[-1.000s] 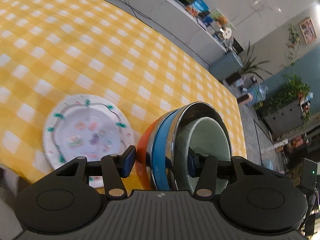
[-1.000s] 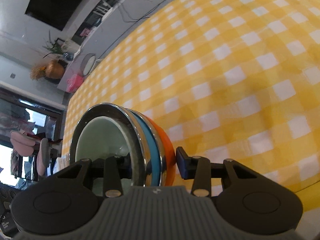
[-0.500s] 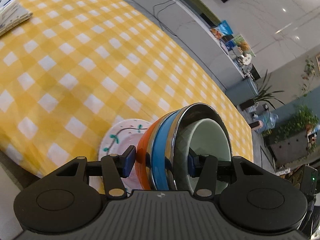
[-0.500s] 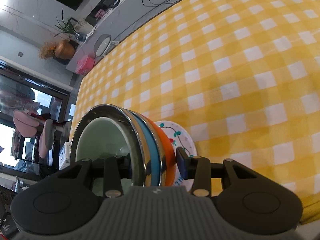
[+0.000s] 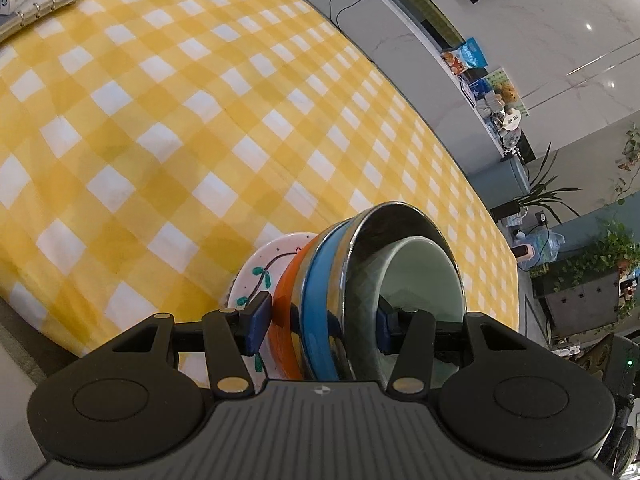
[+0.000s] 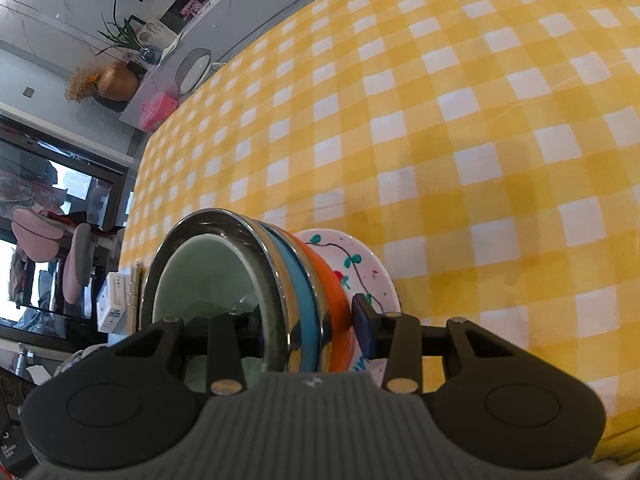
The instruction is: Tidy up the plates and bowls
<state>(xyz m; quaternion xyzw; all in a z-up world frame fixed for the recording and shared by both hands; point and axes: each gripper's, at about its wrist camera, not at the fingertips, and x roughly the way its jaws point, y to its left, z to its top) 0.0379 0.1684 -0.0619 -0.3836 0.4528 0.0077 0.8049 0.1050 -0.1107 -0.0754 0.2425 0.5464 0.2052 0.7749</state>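
A stack of nested bowls [image 5: 340,300], orange outermost, then blue, steel and pale green innermost, is held between both grippers. My left gripper [image 5: 320,320] is shut on the stack's rim walls, one finger outside the orange bowl, one inside the green bowl. My right gripper [image 6: 308,320] is shut on the stack [image 6: 280,288] from the opposite side the same way. A white painted plate [image 5: 264,268] lies on the yellow checked table just behind the stack; it also shows in the right wrist view [image 6: 360,268]. Whether the stack touches the plate is hidden.
A ring binder with a box [image 5: 28,0] lies at the table's far left; it also shows in the right wrist view [image 6: 116,300]. A grey counter [image 5: 400,12] with clutter runs behind the table. The table's near edge [image 5: 32,320] is close.
Both grippers carried the bowl stack over to the painted plate, which now sits right behind the stack. The grips are unchanged.
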